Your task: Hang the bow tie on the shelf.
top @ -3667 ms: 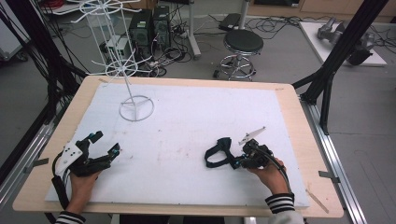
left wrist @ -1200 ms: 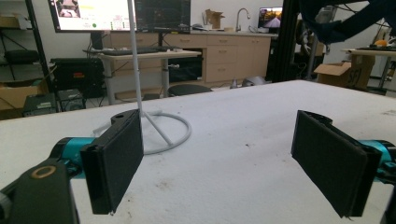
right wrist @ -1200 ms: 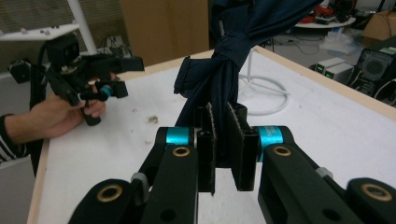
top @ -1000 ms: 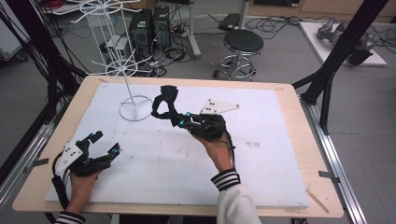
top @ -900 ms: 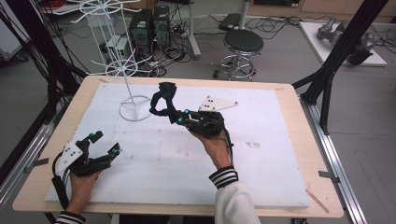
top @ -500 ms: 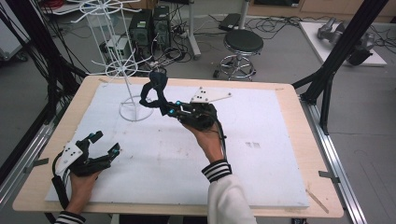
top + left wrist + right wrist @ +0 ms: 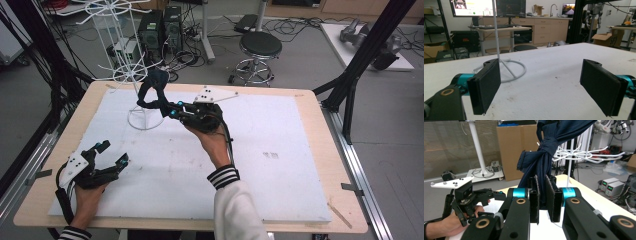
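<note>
Right gripper (image 7: 162, 107) is clamped on a dark navy cloth (image 7: 152, 87); in the right gripper view the two padded jaws stand nearly together with the fabric (image 7: 544, 167) pinched between them. The cloth is knotted or bunched just above the jaws (its upper end runs out of frame there) and, in the high view, hangs as a loop lifted clear of the table, just beside the white wire stand (image 7: 135, 65). That stand rises from a ring base on the white mat (image 7: 280, 175), near the far left corner; its pronged tiers spread above the table edge. The right hand (image 7: 212, 145) holds its gripper raised over the middle of the mat, forearm in a white sleeve with a striped cuff.

Left gripper (image 7: 111, 155) rests low at the near left of the mat, held in the left hand (image 7: 87, 197), well apart from the cloth. Its jaws stand wide apart with nothing between them; the left gripper view shows the stand's base ring (image 7: 509, 71) beyond.
</note>
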`<action>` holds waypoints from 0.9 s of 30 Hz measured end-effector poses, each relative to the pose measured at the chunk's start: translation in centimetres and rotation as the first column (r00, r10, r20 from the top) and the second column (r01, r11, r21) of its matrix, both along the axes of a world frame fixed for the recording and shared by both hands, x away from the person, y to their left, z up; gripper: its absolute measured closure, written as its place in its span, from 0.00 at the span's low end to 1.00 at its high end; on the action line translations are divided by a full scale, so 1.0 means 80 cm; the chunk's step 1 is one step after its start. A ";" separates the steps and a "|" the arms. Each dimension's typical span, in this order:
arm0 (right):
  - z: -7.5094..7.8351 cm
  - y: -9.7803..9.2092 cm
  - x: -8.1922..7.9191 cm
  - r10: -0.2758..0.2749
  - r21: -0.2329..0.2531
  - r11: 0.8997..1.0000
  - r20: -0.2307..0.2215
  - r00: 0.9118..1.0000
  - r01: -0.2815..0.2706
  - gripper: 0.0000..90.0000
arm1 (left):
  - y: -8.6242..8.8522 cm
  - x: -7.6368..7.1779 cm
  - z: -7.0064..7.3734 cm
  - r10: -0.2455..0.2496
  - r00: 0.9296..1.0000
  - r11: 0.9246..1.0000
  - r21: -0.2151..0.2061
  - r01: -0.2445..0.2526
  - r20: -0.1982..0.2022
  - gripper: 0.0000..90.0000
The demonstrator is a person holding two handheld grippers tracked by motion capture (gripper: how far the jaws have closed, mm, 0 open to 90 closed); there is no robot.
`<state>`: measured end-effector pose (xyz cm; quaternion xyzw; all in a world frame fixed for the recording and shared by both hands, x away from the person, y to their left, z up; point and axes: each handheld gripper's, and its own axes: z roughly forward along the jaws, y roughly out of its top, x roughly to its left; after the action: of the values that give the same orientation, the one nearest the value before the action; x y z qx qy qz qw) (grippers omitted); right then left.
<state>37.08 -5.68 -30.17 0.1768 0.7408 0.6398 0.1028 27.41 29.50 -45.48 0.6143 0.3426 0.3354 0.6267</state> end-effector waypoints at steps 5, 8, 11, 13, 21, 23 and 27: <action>0.004 0.010 0.005 0.004 -0.005 1.000 -0.003 1.000 -0.004 0.92 | 0.000 0.000 0.000 0.002 1.000 1.000 -0.006 -0.002 -0.001 0.19; 0.006 0.017 0.009 0.010 -0.008 1.000 0.001 1.000 -0.010 0.92 | 0.000 0.000 0.000 0.001 1.000 1.000 -0.002 -0.001 -0.001 0.19; 0.007 0.025 0.013 0.017 -0.010 1.000 -0.004 1.000 -0.017 0.92 | 0.000 0.000 0.000 -0.001 1.000 1.000 -0.001 0.001 0.000 0.19; 0.006 0.030 0.016 0.018 -0.006 1.000 -0.006 1.000 -0.018 0.92 | 0.000 0.000 0.000 0.000 1.000 1.000 -0.001 0.000 -0.001 0.19; -0.003 0.043 0.027 0.020 -0.016 1.000 -0.031 0.999 -0.021 0.92 | 0.000 0.000 0.000 0.001 1.000 1.000 -0.002 -0.001 0.001 0.19; -0.005 0.044 0.029 0.015 -0.017 1.000 -0.032 0.999 -0.015 0.92 | 0.000 0.000 0.000 0.001 1.000 1.000 -0.003 -0.001 0.001 0.19; -0.007 0.043 0.033 0.002 -0.019 1.000 -0.040 0.999 -0.003 0.92 | 0.000 0.000 0.000 0.001 1.000 1.000 -0.006 -0.001 0.002 0.19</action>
<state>39.75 -2.23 -30.75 0.1876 0.7489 0.6293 0.0888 27.41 29.49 -45.49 0.6120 0.3433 0.3351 0.6287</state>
